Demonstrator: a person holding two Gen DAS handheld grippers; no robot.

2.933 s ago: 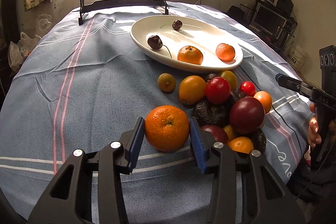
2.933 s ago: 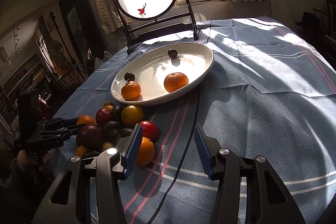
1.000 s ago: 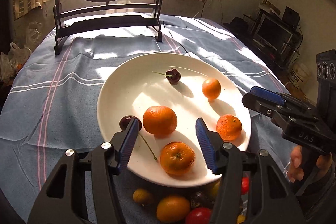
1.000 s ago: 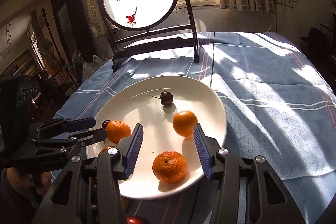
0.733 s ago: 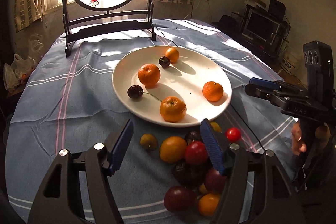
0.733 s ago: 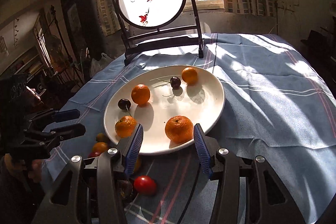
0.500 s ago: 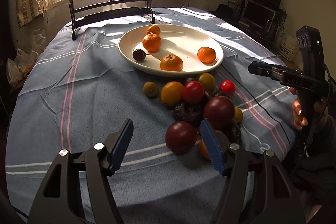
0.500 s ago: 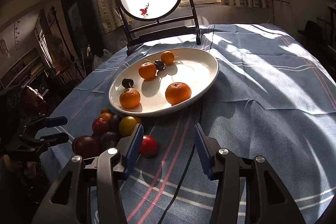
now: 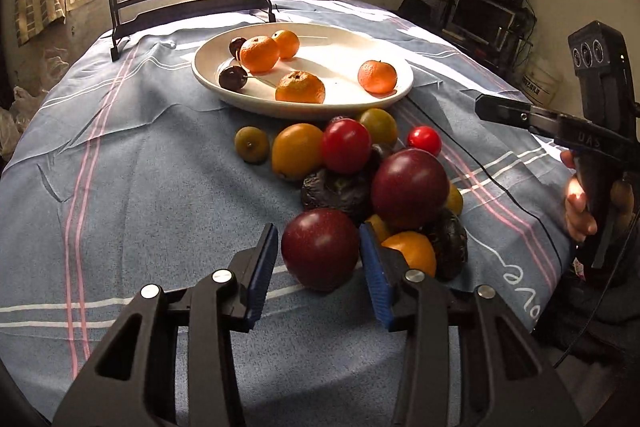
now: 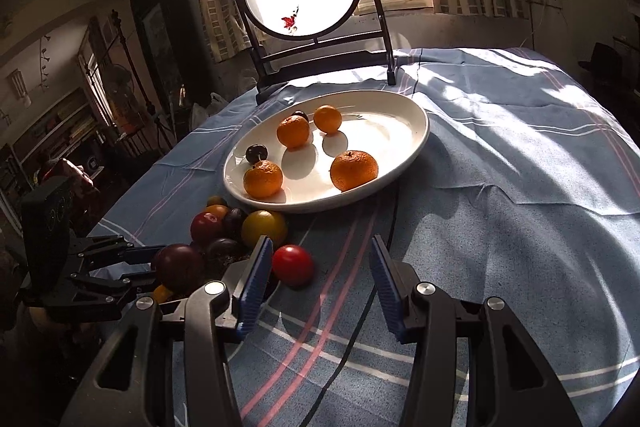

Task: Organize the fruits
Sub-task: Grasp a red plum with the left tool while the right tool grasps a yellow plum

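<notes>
A white oval plate [image 9: 402, 89] [image 10: 416, 143] holds several mandarins and two dark cherries. In front of it a pile of fruit lies on the cloth: plums, tomatoes, yellow fruits and wrinkled dark ones. My left gripper [image 9: 318, 261] is open, its blue pads on either side of a dark red plum [image 9: 320, 249] at the near edge of the pile; a small gap shows at the left pad. My right gripper [image 10: 316, 279] is open and empty, with a small red tomato [image 10: 293, 264] just inside its left finger.
A blue striped tablecloth [image 9: 132, 163] covers the round table. A framed round bird screen [image 10: 300, 1] stands at the far edge. A black cable [image 10: 352, 327] runs across the cloth under the right gripper. The right gripper [image 9: 532, 117] also shows in the left wrist view.
My left gripper has pulled back from the plate, leaving a mandarin there, and come down around the dark red plum. My right gripper has drawn back from the plate to the pile's edge.
</notes>
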